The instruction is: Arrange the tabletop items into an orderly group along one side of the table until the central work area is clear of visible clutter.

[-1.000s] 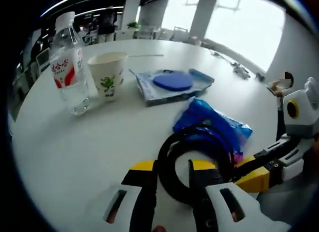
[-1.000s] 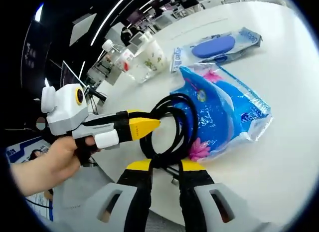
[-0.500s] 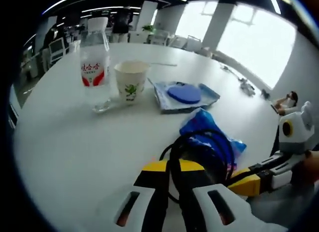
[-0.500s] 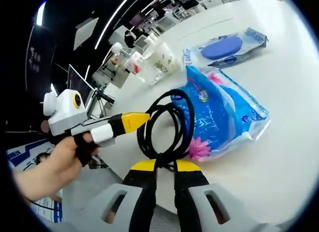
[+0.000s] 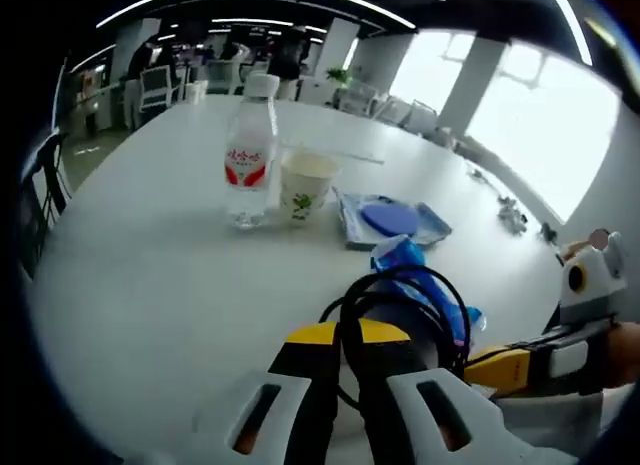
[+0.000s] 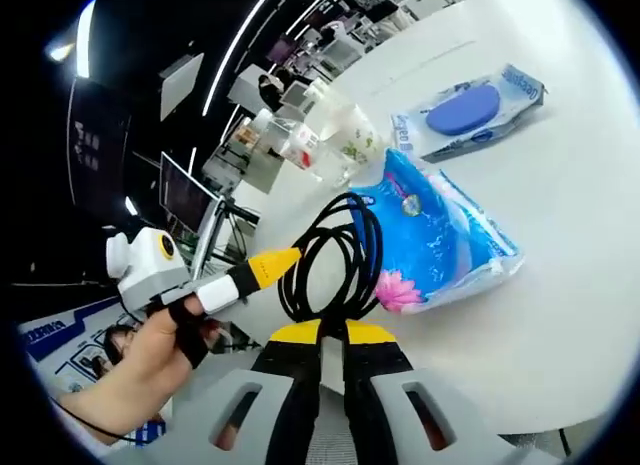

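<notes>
While both the left gripper [image 5: 350, 335] and right gripper [image 6: 333, 332] clench the coiled black cable [image 6: 335, 255], opposing pulls may drag the blue plastic packet [image 6: 440, 245] at its 3 o'clock.

The round white tabletop [image 5: 130, 275] carries a clear plastic water bottle with a red label [image 5: 250, 155] at about 11 o'clock in the left gripper view. Just beside it at 12 o'clock stands a white paper cup with a green print [image 5: 305, 185]. A flat clear packet holding a blue disc [image 5: 392, 220] lies at 1 o'clock, and a crinkled blue plastic bag [image 6: 440, 247] lies nearer.
</notes>
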